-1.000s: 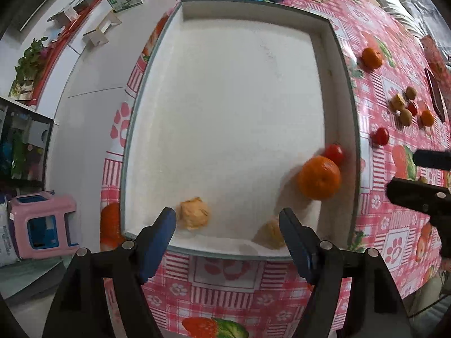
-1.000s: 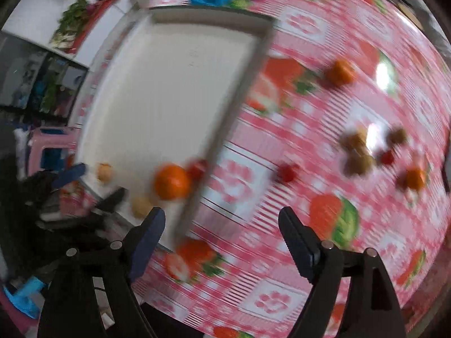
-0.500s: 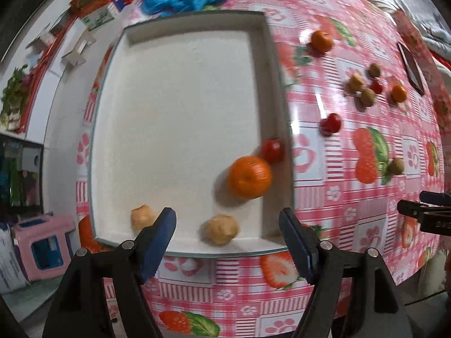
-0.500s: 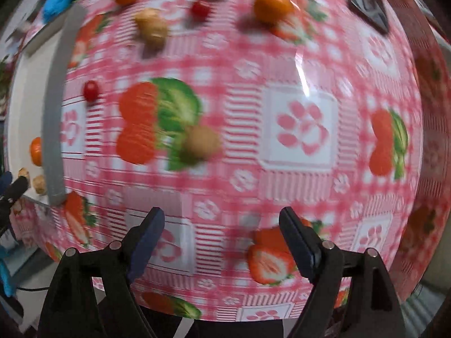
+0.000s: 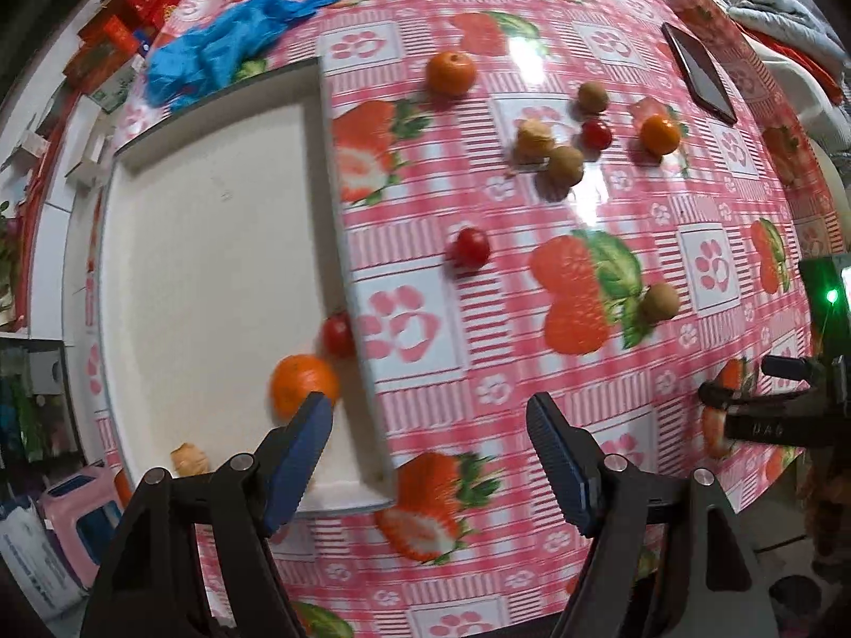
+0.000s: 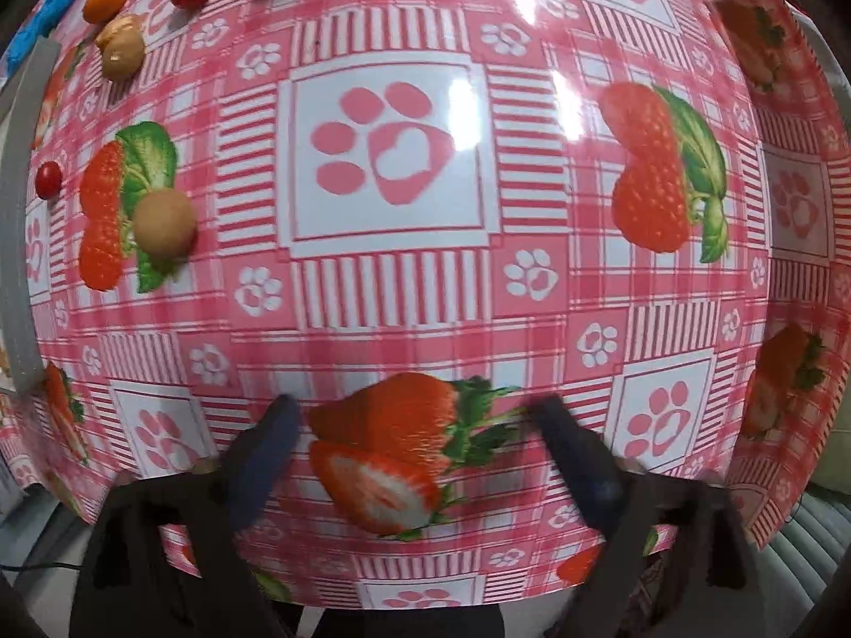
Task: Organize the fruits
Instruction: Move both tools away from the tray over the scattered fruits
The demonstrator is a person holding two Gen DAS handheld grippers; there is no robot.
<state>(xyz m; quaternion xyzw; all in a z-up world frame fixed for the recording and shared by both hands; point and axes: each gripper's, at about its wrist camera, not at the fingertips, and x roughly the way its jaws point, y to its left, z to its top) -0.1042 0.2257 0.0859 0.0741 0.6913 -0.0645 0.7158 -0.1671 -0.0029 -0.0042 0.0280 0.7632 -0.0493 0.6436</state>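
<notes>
The white tray (image 5: pixel 213 244) is the landmark here. Inside it, near its right wall, lie an orange (image 5: pixel 303 384) and a cherry tomato (image 5: pixel 337 334), and a pale brown fruit (image 5: pixel 189 458) lies at its near edge. All other fruits are outside, on the pink tablecloth (image 5: pixel 532 388) to the right of the tray: a red tomato (image 5: pixel 471 248) just beside the tray wall, a brown round fruit (image 5: pixel 659 302) farther right, and a small group with two more oranges well beyond it.

In my judgement the step in hand is to fetch the next fruit from the cloth. The left gripper (image 5: pixel 428 428) hangs over the near right corner of the tray, its jaws moderately apart with nothing between them. The right gripper (image 6: pixel 415 428) has just been opening its jaws, and now they stand wide and empty over a printed strawberry, far to the right of the tray. The brown fruit (image 6: pixel 164 223) is up and to the left of it.

The next move calls for bringing the right gripper over that fruit, lowering it, and closing softly, because a round fruit rolls easily.

Small letters on the black body of the right gripper, seen from the left wrist, are not clear enough to read. The boxes beyond the tray carry print that is too small.
</notes>
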